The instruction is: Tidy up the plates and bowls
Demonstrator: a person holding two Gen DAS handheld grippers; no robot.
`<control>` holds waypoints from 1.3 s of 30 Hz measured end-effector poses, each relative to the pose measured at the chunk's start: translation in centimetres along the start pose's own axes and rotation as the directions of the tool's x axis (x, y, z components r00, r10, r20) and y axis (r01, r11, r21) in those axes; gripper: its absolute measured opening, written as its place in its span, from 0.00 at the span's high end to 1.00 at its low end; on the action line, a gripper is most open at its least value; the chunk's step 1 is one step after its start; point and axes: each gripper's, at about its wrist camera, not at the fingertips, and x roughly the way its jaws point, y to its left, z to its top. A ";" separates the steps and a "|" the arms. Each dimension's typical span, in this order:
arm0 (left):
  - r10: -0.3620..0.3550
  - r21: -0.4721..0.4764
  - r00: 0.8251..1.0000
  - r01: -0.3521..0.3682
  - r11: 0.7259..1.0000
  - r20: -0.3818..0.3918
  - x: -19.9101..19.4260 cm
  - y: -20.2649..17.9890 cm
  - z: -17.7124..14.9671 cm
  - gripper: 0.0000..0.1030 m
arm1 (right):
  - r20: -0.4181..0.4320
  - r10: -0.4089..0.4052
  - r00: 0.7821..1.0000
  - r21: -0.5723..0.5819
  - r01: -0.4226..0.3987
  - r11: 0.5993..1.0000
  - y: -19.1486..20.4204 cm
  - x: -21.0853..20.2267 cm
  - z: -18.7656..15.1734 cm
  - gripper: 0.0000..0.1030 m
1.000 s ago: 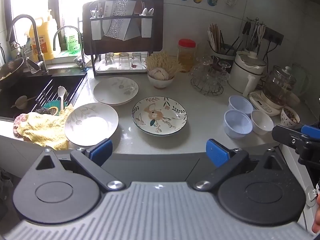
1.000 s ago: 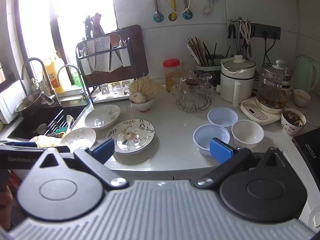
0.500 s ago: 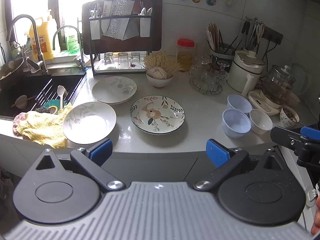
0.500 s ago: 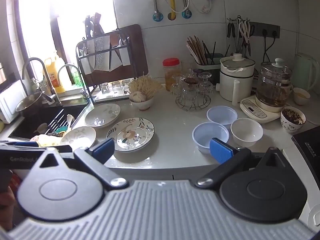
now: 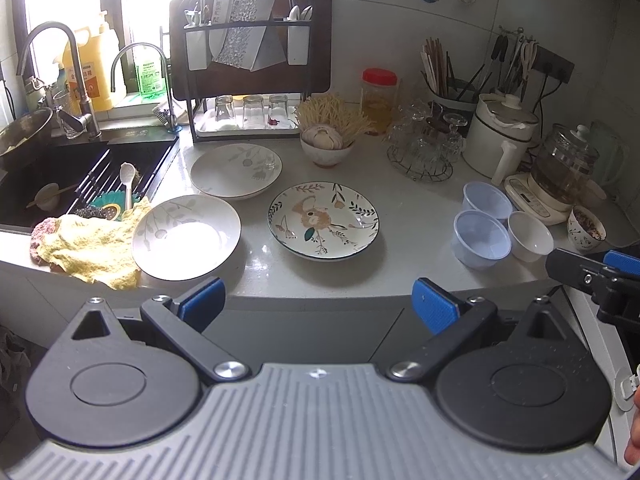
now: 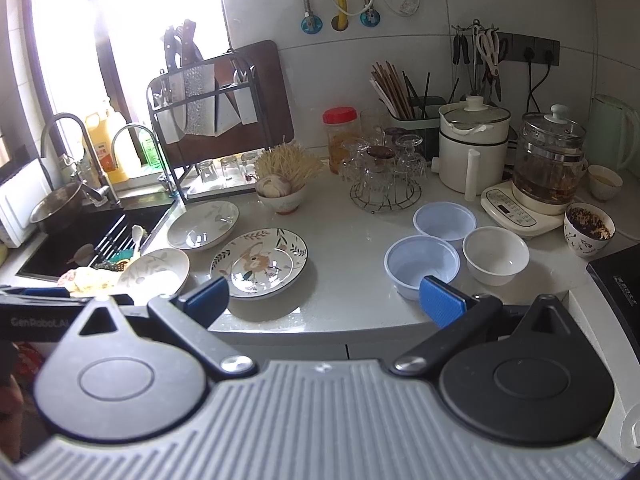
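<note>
Presently, both tools are held in front of the counter edge, short of the dishes. The left gripper has its blue pads spread wide apart and holds nothing; the right gripper is likewise spread wide and empty.

On the countertop, three plates lie near the sink:
- a floral plate at centre;
- a pale leaf-pattern plate at the front left, its left rim touching a yellow cloth;
- a second pale plate behind them, just before the drying rack.

Well apart to the right, three bowls sit clustered: two translucent blue bowls and a white bowl, beside a glass kettle.
</note>
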 end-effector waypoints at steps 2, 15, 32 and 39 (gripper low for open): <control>-0.002 -0.003 1.000 0.002 1.000 -0.006 0.1 0.1 0.0 0.02 | -0.007 0.002 1.000 -0.003 -0.002 1.000 0.0 0.2 -0.1 0.00; 0.002 0.011 1.000 -0.002 1.000 -0.008 0.2 0.1 0.4 0.02 | -0.004 0.018 1.000 -0.014 -0.018 1.000 -0.2 0.5 -0.1 0.00; -0.018 0.025 1.000 0.018 1.000 -0.012 -0.2 -0.6 0.7 0.02 | -0.008 0.036 0.999 -0.007 -0.036 0.999 -0.5 0.0 0.2 0.00; -0.029 0.045 0.999 0.030 0.999 -0.013 -0.6 -0.9 0.6 0.02 | -0.002 0.054 0.999 -0.010 -0.054 0.999 -0.4 -0.6 0.3 0.00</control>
